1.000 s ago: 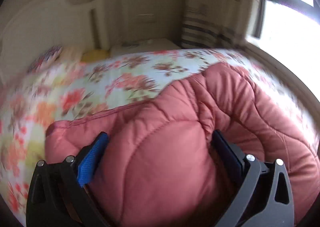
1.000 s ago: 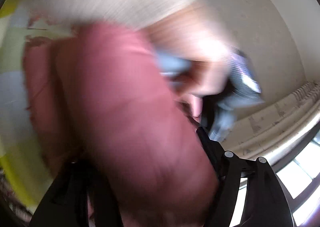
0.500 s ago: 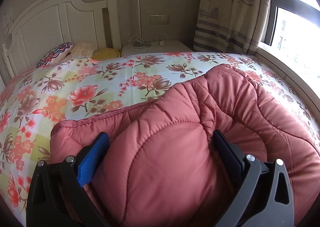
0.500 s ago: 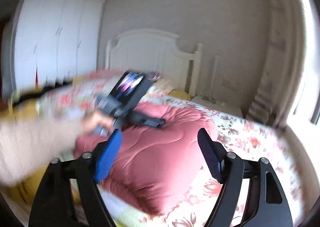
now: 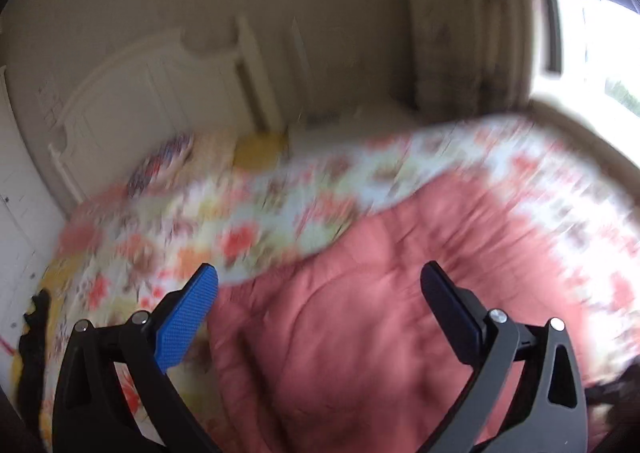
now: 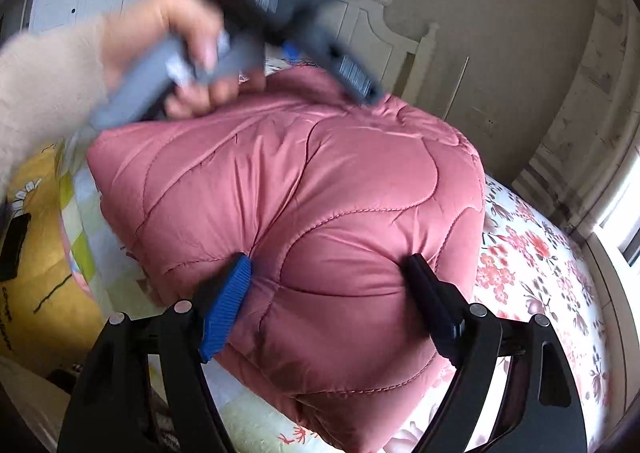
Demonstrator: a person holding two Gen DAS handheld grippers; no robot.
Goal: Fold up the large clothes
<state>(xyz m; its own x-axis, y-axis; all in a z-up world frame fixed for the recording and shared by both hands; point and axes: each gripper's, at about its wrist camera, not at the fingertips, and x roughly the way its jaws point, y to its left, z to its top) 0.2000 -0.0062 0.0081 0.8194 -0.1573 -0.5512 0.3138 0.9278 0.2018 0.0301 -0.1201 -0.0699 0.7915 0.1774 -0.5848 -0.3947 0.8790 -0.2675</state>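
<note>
Right wrist view shows the puffy pink quilted garment (image 6: 296, 189) bundled into a thick fold on the floral-print bedspread (image 6: 536, 265), near the bed's foot end, with the white headboard (image 6: 384, 33) beyond it. The right gripper (image 6: 328, 285) has its blue-padded fingers (image 6: 224, 305) pressed into the near edge of the bundle, one on each side of a bulge of padding. The jaws stand fairly wide, so this reads as a loose clasp on the thick fabric; whether it truly grips or only rests against it I cannot tell for certain.

The left gripper (image 5: 320, 309) hangs above the garment with its jaws spread and nothing between them, the pink fabric lying below and ahead of its fingers, apart from them. That view is blurred. In the right wrist view the person's left hand (image 6: 180, 53) holds that tool over the far edge of the bundle.

My judgement is that the fold is nearly complete and the step in hand is settling or squaring the bundle. The next move probably calls for the left gripper to find a new hold on an edge, while the right steadies the springy padding so it does not unfold.
</note>
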